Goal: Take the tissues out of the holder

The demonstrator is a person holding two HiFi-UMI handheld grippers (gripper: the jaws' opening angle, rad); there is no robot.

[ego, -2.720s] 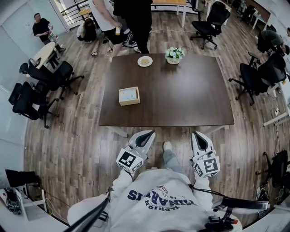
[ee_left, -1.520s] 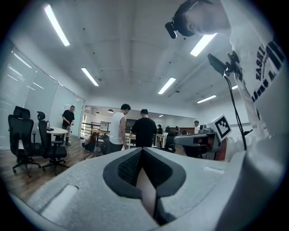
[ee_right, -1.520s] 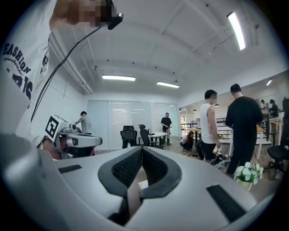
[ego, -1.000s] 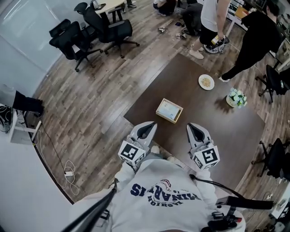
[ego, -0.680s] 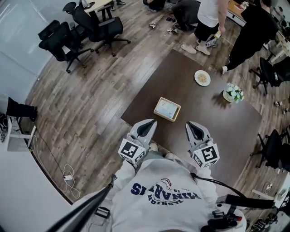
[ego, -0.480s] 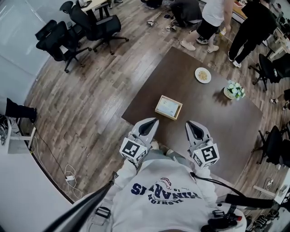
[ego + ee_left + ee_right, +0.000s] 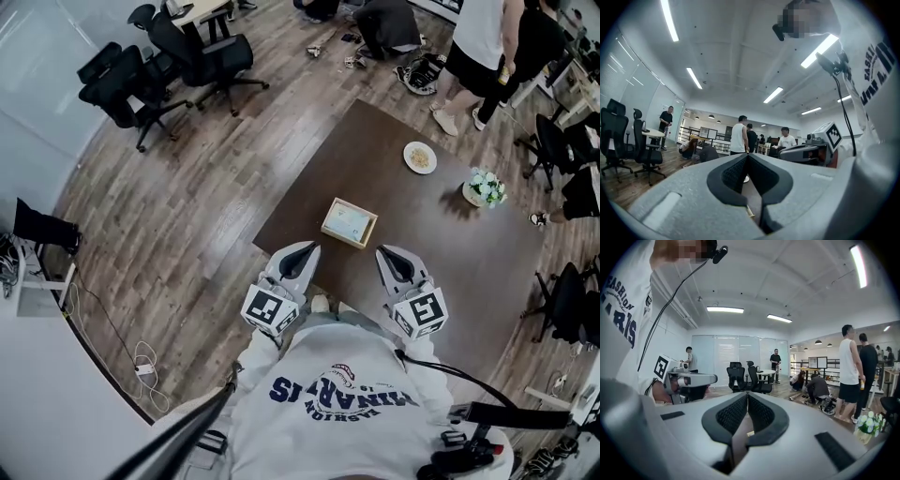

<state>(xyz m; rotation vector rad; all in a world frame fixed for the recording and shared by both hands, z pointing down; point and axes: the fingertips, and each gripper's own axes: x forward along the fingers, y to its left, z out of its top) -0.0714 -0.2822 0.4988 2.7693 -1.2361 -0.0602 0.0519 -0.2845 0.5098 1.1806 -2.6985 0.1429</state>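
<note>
- Tissue holder [image 7: 350, 223]: shallow light-wood box, pale top, on dark table [image 7: 450, 272] near its edge.
- Left gripper [image 7: 309, 249], right gripper [image 7: 383, 252]: jaws together, empty, short of the box.
- Sweatshirt [image 7: 337, 394] print reads "FASHION".

The head camera looks steeply down over the person's shoulders, the table [image 7: 441, 253] toward one o'clock. Cameras on the left gripper [image 7: 305, 249] and right gripper [image 7: 382, 251] sit close behind the jaws, facing level across the room, each seeing the other at three and nine o'clock. All share the standing people [image 7: 483, 37].
</note>
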